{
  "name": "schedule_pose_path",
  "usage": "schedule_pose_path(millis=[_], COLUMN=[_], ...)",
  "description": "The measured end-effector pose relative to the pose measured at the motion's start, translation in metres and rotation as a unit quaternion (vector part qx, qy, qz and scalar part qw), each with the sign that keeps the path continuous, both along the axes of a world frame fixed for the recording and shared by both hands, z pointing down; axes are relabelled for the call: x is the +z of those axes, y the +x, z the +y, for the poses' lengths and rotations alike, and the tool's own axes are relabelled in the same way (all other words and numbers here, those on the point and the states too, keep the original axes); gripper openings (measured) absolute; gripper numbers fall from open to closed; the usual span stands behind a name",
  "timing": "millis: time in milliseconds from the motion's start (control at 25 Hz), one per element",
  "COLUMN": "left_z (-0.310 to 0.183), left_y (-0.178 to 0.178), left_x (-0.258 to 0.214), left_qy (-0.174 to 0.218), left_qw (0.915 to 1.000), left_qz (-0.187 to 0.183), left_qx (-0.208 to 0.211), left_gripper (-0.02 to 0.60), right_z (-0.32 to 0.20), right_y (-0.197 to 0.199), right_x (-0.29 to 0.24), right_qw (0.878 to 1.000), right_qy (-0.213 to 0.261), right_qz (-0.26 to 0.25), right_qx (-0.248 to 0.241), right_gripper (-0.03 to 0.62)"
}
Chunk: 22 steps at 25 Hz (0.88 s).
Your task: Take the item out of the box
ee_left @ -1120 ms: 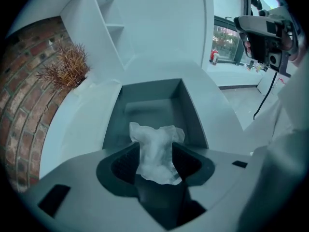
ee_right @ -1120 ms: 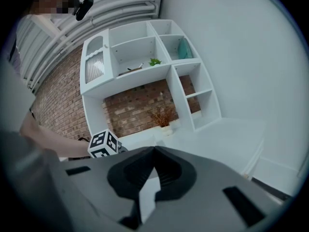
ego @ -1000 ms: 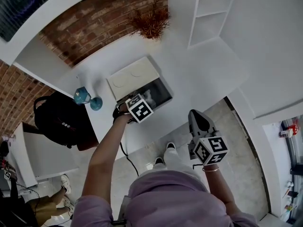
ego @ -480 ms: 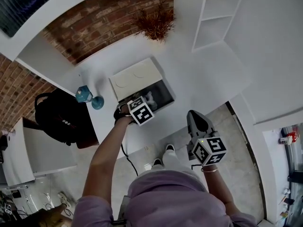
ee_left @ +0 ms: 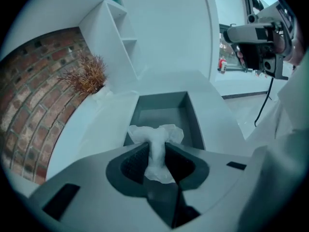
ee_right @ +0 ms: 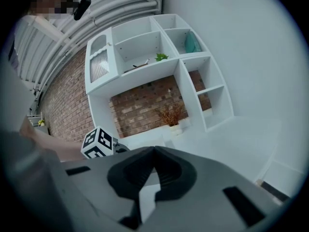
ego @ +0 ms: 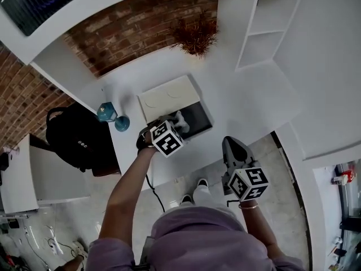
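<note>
Two grippers in play, and only one is busy. The left gripper (ee_left: 155, 148) has its jaws clamped on a crumpled white paper wad (ee_left: 154, 133), whose top flares out above the pinch. It sits over the near end of the dark grey box (ee_left: 195, 122), which is open on the white counter (ego: 242, 103). I can't tell whether the wad's lower end is clear of the rim.

From the head view, the left gripper (ego: 170, 126) is at the box (ego: 198, 119) corner. A cream panel (ego: 168, 98), maybe the lid, lies flat right against the box's far side. Two teal vases (ego: 107, 113) stand near that panel, with a black backpack (ego: 76, 140) off the counter edge beside them. A dried plant (ego: 196, 35) is back by the brick wall (ego: 130, 30).

The right gripper (ee_right: 153, 150) is pinched together on nothing, hanging well apart over the floor (ego: 232, 141).
</note>
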<state>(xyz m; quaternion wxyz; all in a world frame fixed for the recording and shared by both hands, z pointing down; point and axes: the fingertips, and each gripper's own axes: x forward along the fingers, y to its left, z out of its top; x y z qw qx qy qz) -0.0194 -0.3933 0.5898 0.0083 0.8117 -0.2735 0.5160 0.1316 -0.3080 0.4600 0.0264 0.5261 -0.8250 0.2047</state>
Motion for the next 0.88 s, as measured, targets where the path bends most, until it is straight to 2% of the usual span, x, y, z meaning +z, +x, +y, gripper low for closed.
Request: schedule_pose_path(millis=[440,880], left_z=[0.011,0.025], left_y=[-0.013,-0.035], left_x=[-0.043,-0.084], left_qy=[0.039,0.095], left_qw=[0.9938,0.9688], left_qz=[0.081,0.165], left_qx=[-0.065,-0.159], left_gripper=[0.106,0.104], right_z=[0.001,0.001], right_y=[-0.022,-0.034], right_x=[-0.007,-0.016], right_qw=[1.0,0.999], right_qy=[0.008,0.017], right_qz=[0.001,-0.001], right_qx=[-0.024,-0.038], right_gripper=[0.003,0.003])
